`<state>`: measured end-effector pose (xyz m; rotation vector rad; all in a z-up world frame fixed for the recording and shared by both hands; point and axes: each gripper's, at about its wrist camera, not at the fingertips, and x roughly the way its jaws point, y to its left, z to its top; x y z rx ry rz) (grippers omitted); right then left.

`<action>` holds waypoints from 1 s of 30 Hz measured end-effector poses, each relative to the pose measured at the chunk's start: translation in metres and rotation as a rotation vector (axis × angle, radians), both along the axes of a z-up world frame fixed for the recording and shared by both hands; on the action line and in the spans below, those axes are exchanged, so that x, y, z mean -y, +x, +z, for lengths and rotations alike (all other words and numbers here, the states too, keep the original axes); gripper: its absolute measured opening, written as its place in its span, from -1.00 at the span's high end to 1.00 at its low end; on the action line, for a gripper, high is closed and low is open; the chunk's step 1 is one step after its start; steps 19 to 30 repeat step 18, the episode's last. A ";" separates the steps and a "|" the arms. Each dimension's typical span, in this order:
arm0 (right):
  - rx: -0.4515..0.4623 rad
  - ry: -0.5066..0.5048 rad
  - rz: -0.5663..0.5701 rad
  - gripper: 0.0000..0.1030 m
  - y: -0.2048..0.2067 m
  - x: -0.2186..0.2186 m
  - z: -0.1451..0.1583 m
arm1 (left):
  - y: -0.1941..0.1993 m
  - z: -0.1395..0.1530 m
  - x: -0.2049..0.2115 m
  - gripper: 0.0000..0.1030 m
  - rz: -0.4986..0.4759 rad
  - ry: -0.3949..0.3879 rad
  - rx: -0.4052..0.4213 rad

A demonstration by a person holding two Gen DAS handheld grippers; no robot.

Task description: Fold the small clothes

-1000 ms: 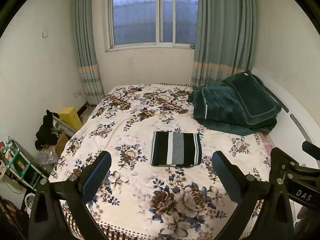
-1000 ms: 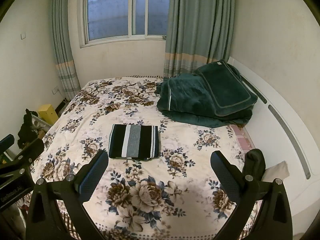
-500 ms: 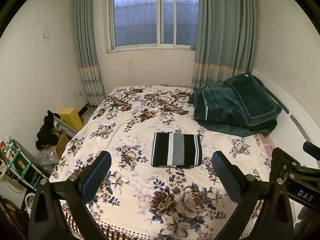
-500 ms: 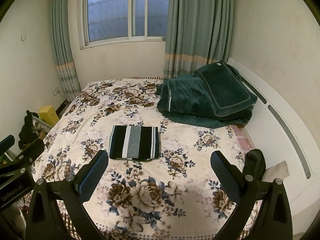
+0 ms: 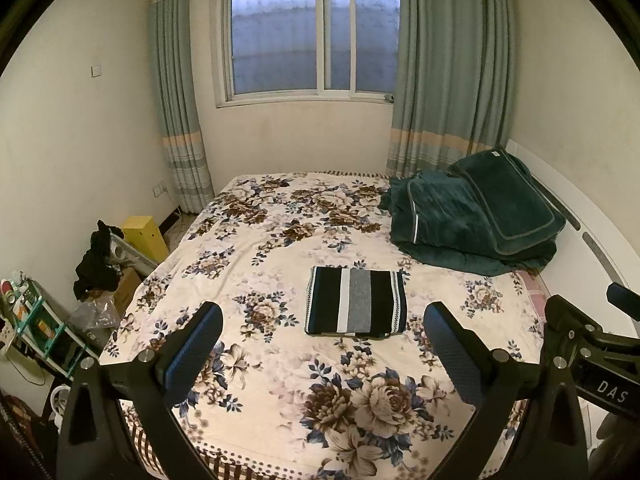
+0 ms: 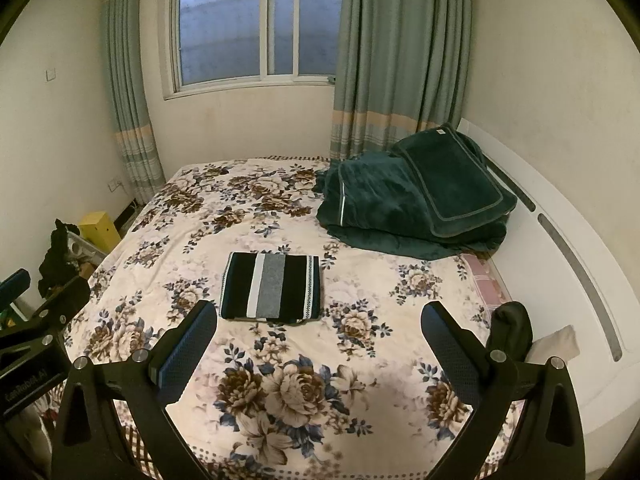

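A black, white and grey striped garment (image 5: 355, 301) lies folded into a flat rectangle on the floral bedspread (image 5: 280, 240); it also shows in the right wrist view (image 6: 272, 286). My left gripper (image 5: 322, 344) is open and empty, held above the bed's near end, well short of the garment. My right gripper (image 6: 318, 344) is open and empty too, held level beside it. Each gripper's body shows at the edge of the other's view.
A folded dark green blanket (image 5: 476, 220) lies at the bed's far right by the white headboard (image 6: 560, 264). A yellow box (image 5: 144, 236), dark clothes (image 5: 96, 264) and a cluttered shelf (image 5: 36, 328) stand on the floor at left. A dark cloth (image 6: 512, 328) lies by the headboard.
Both grippers have tilted up very slightly; the bed and garment sit a little lower in view. Nothing was taken hold of or moved.
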<state>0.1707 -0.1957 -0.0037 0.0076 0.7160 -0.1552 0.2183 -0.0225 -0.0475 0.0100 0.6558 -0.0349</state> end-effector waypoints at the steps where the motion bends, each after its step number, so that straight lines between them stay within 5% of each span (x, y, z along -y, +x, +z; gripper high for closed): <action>1: 0.001 0.001 0.001 -1.00 0.002 0.000 0.002 | 0.000 0.000 0.000 -0.99 0.001 0.000 0.000; 30: 0.003 0.001 -0.008 -1.00 -0.005 0.000 -0.001 | -0.001 0.006 -0.001 -0.99 0.003 -0.008 0.011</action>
